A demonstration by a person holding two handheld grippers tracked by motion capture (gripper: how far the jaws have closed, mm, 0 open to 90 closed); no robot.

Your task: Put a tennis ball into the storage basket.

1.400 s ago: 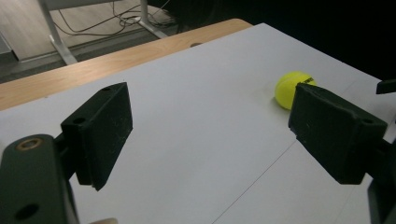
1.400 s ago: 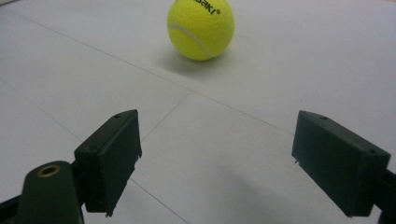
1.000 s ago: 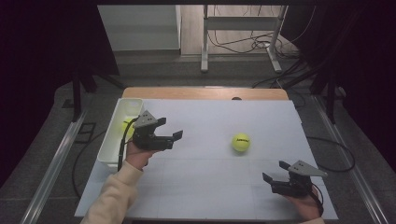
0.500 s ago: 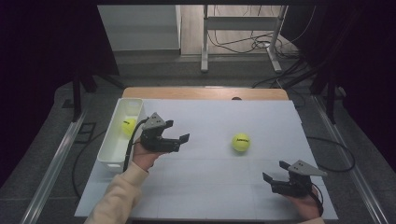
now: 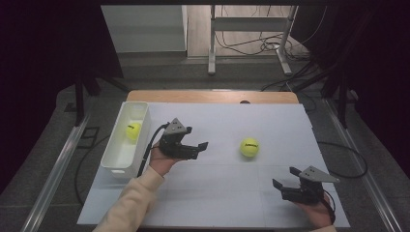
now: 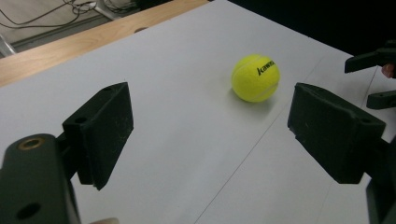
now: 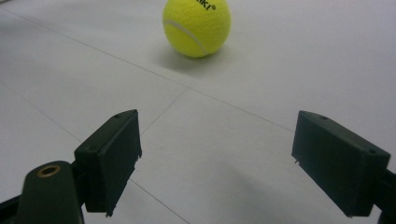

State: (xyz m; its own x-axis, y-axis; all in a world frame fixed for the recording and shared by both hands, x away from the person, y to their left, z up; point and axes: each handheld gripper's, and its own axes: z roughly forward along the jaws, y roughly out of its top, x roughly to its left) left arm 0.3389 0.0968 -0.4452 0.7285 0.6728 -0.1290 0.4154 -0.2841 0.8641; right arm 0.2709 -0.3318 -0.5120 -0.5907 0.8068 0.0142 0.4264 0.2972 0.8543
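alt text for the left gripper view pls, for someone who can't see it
A yellow tennis ball lies on a white table, ahead of the left gripper, whose two black fingers stand open with nothing between them. Wooden table edge at top left; the other gripper's black finger tips at right.

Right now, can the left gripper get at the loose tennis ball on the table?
Probably yes: the left gripper is open, aimed at the tennis ball, with bare table between them.

A white-topped table (image 5: 208,193) carries a loose tennis ball (image 5: 249,147) and a white bin (image 5: 126,140) at its left edge.
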